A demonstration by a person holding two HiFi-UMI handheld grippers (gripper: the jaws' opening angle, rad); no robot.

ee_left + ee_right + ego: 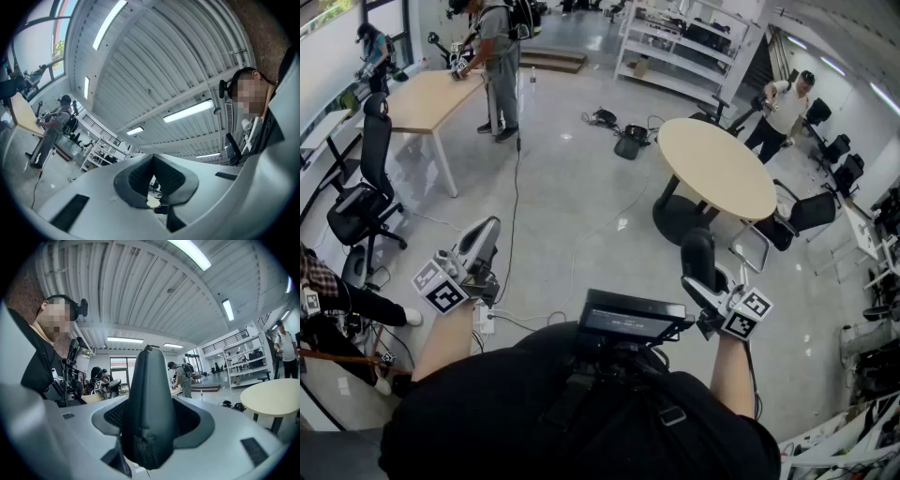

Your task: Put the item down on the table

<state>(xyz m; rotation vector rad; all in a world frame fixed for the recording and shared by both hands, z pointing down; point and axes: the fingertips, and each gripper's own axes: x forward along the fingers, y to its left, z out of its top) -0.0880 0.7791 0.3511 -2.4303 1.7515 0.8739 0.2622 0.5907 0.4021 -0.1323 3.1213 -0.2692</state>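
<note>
A dark grey zippered pouch (149,394) stands upright between the jaws of my right gripper (150,427), which is shut on it. In the head view the pouch (697,251) pokes up from the right gripper (701,279), held in the air over the floor at the right. My left gripper (480,242) is raised at the left and tilts upward. Its dark pads (140,176) meet at the tips with nothing between them. The round beige table (717,169) stands ahead and to the right, also seen low at the right edge of the right gripper view (276,397).
A rectangular wooden table (431,94) stands far left, with a person (499,56) working at it. Black office chairs (358,202) sit at the left and beside the round table (802,214). Cables and bags (623,136) lie on the floor. Another person (780,108) stands behind the round table.
</note>
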